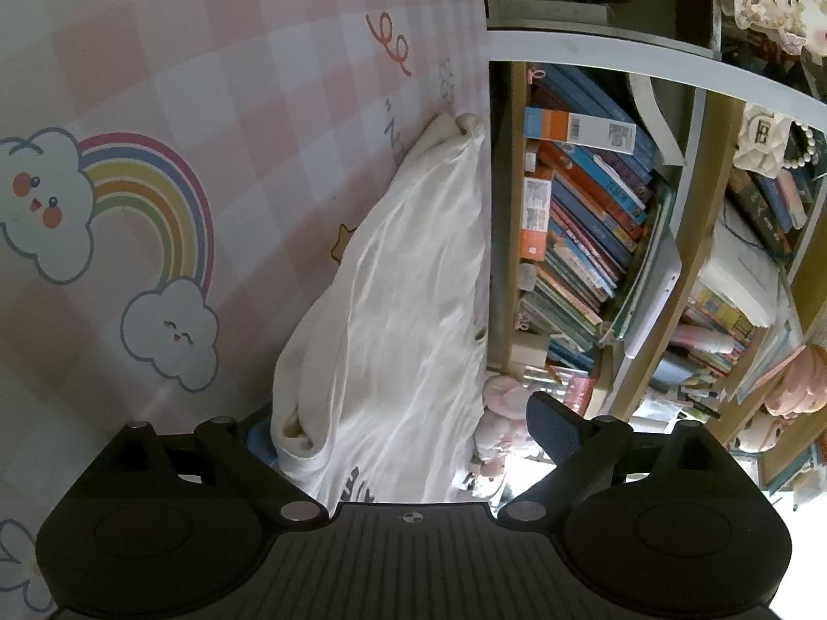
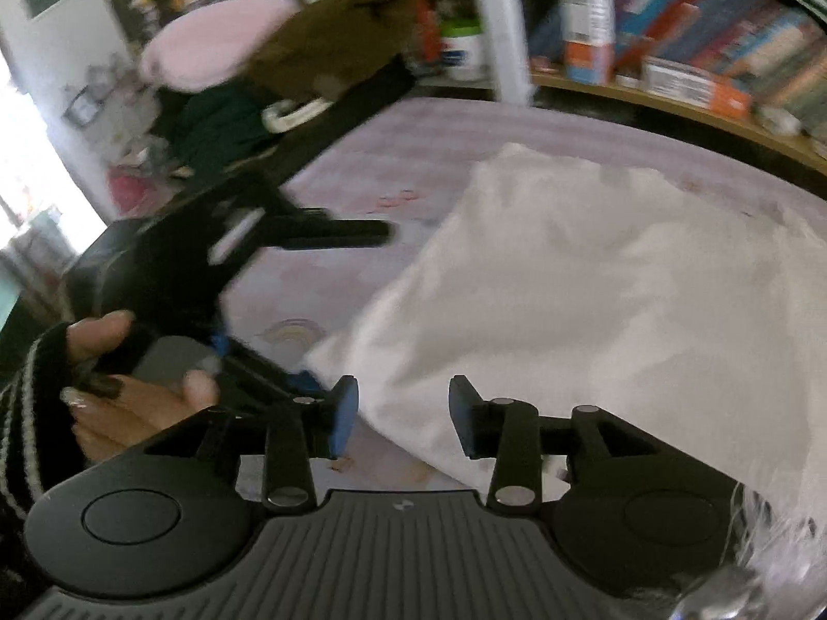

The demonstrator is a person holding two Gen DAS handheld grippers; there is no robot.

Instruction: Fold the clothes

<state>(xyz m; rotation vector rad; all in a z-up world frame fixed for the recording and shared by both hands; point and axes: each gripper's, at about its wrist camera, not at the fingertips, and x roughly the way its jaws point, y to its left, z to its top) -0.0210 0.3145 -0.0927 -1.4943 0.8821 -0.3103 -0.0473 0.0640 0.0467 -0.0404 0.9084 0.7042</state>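
Observation:
A white garment lies folded in a long bundle on the pink checked mat with its rainbow and cloud print. My left gripper is open wide astride the garment's near end; one fingertip shows bare and the other is half hidden behind the cloth. The right wrist view is blurred. There the garment spreads across the mat. My right gripper is open partway at the cloth's near edge, and its pads do not press on the cloth. The left gripper stands to the left.
A bookshelf packed with leaning books runs along the mat's far edge. Pink soft toys sit at its foot. A hand in a striped sleeve holds the left gripper. Brown and pink plush things and a white shelf post stand behind.

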